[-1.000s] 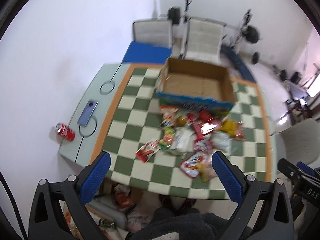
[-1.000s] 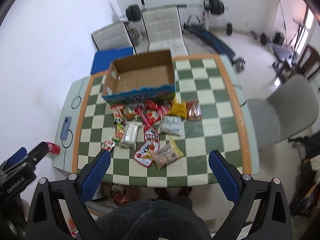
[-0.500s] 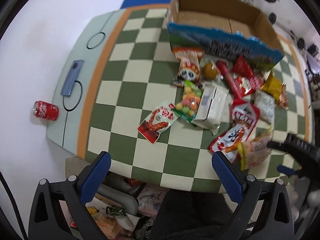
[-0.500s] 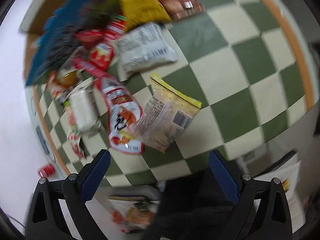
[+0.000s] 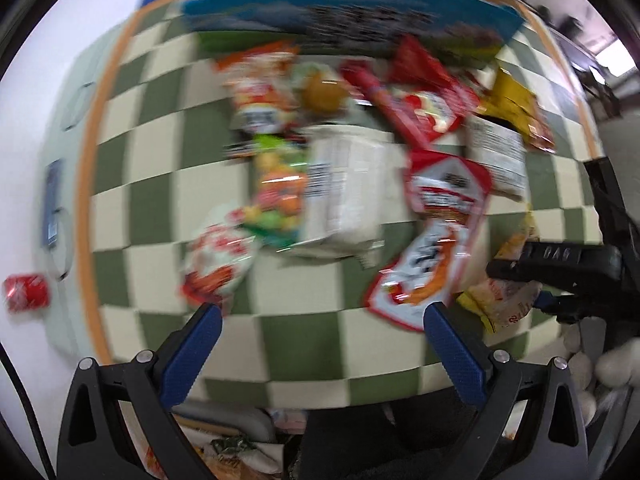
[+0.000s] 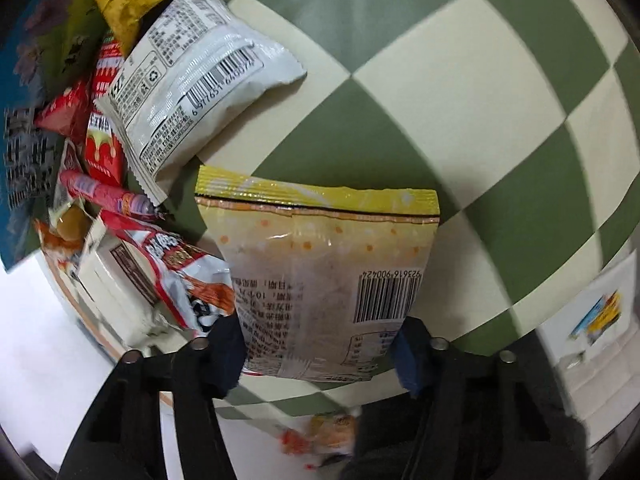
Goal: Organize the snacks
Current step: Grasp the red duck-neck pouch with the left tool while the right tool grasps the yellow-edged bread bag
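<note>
While lying barcode-up, yellow-topped clear snack bag (image 6: 320,276) | right gripper (image 6: 320,350) closing around it | left gripper (image 5: 320,330) spread wide.

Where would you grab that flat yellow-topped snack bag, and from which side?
By its near bottom end, coming in low from the table's front edge. The yellow-topped bag lies flat and thin with that end nearest, and the right tongs already straddle its two long sides there, fingers not clearly closed.
</note>
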Motion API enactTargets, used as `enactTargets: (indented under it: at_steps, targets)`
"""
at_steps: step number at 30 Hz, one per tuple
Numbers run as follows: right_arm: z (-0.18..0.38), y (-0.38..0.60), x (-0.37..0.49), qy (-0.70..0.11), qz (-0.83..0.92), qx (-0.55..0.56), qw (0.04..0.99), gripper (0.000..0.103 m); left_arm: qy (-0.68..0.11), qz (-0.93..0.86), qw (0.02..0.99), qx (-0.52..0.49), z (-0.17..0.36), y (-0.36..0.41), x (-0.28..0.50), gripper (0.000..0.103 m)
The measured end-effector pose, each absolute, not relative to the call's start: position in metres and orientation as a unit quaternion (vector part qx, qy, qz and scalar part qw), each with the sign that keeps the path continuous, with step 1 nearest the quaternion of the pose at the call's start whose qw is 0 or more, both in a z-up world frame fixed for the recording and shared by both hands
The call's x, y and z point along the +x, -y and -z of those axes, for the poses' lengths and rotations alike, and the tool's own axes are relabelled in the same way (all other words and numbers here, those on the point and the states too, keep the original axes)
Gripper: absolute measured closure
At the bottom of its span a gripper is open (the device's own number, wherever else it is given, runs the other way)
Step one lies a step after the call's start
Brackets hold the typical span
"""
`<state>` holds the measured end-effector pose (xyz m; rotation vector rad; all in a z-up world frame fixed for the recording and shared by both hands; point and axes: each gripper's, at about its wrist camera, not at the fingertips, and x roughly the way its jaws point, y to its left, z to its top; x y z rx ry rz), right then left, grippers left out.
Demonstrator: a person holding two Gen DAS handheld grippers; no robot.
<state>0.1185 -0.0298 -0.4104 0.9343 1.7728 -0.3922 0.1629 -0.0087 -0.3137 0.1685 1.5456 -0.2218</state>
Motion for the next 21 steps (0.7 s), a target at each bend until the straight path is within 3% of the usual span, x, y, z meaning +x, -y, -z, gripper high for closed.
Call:
enactTargets:
  at_steps: [9, 21]
  targets:
    - [0.368, 0.06, 0.138, -0.783, 0.122, 0.188, 0.581, 0.048, -0.731, 0.171, 0.656, 0.075, 0.359, 0.088, 0.189, 0.0]
    - [0.362, 0.093, 0.191, -0.8, 0.042, 0.086, 0.592, 0.048, -0.773, 0.109, 0.606, 0.154, 0.429, 0.135, 0.204, 0.0]
